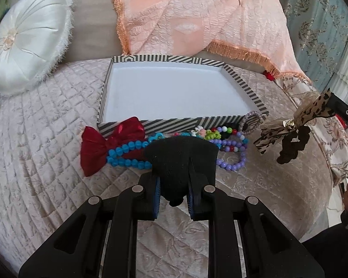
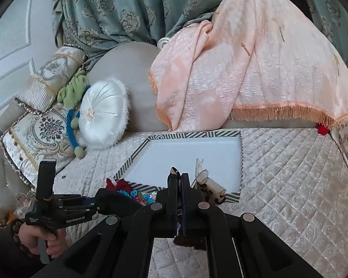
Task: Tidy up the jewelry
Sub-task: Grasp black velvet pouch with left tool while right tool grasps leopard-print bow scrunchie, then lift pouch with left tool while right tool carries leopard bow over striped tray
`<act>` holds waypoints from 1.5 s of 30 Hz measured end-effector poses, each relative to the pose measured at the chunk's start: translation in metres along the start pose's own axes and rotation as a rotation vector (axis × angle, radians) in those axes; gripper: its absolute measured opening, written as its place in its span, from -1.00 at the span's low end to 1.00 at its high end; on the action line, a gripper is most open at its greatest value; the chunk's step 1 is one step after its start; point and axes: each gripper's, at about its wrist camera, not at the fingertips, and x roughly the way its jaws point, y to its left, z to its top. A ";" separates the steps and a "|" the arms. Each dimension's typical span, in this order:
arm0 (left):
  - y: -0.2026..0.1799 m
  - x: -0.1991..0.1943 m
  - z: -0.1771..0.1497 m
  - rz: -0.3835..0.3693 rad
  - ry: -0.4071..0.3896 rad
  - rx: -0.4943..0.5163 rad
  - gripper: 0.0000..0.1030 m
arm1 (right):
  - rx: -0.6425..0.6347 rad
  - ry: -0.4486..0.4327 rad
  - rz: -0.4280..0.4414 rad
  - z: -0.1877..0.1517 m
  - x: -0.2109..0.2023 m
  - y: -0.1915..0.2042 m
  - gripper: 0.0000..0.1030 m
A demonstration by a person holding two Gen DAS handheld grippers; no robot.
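Observation:
A striped tray (image 1: 243,82) with a white floor sits on the quilted sofa seat; it also shows in the right wrist view (image 2: 136,155). In front of it lie a red bow (image 1: 99,143), a blue bead bracelet (image 1: 125,155), a purple bead bracelet (image 1: 234,164) and other coloured beads. My left gripper (image 1: 174,185) is shut on a black fabric piece (image 1: 181,159), held above the bracelets. My right gripper (image 2: 179,180) is shut on a leopard-print bow hair tie (image 1: 287,125), just above the tray's near right corner; the bow (image 2: 208,185) hangs beside the fingers.
A white round cushion (image 1: 27,41) lies left of the tray. A peach fringed throw (image 1: 197,16) drapes over the sofa back behind it. Patterned cushions (image 2: 39,134) stack at the far left. Quilted seat (image 2: 290,173) extends right of the tray.

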 end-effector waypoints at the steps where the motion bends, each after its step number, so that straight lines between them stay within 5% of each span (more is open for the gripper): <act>1: 0.000 -0.001 -0.001 0.008 -0.001 0.002 -0.68 | 0.000 0.006 0.000 -0.001 0.002 0.001 -0.96; 7: -0.001 0.001 -0.006 0.063 0.013 0.011 -0.68 | -0.015 0.049 0.004 -0.005 0.014 0.007 -0.96; 17: 0.001 0.012 -0.010 0.099 0.041 -0.009 -0.68 | 0.091 0.342 -0.259 -0.035 0.077 -0.032 -0.89; 19: 0.002 0.015 -0.010 0.103 0.055 -0.009 -0.68 | 0.115 0.360 -0.258 -0.038 0.079 -0.037 -0.33; 20: 0.002 0.015 -0.011 0.105 0.055 -0.010 -0.68 | 0.140 0.360 -0.244 -0.039 0.078 -0.040 0.20; 21: 0.003 0.015 -0.010 0.102 0.054 -0.012 -0.68 | 0.165 0.355 -0.245 -0.041 0.076 -0.045 0.44; 26: 0.003 0.015 -0.009 0.100 0.056 -0.014 -0.67 | 0.232 0.423 -0.234 -0.050 0.075 -0.058 0.44; 33: 0.002 0.018 -0.009 0.102 0.063 -0.014 -0.67 | 0.065 0.548 -0.222 -0.067 0.118 -0.033 0.44; 45: 0.005 0.019 -0.011 0.105 0.059 -0.012 -0.67 | -0.013 0.536 -0.260 -0.075 0.132 -0.029 0.48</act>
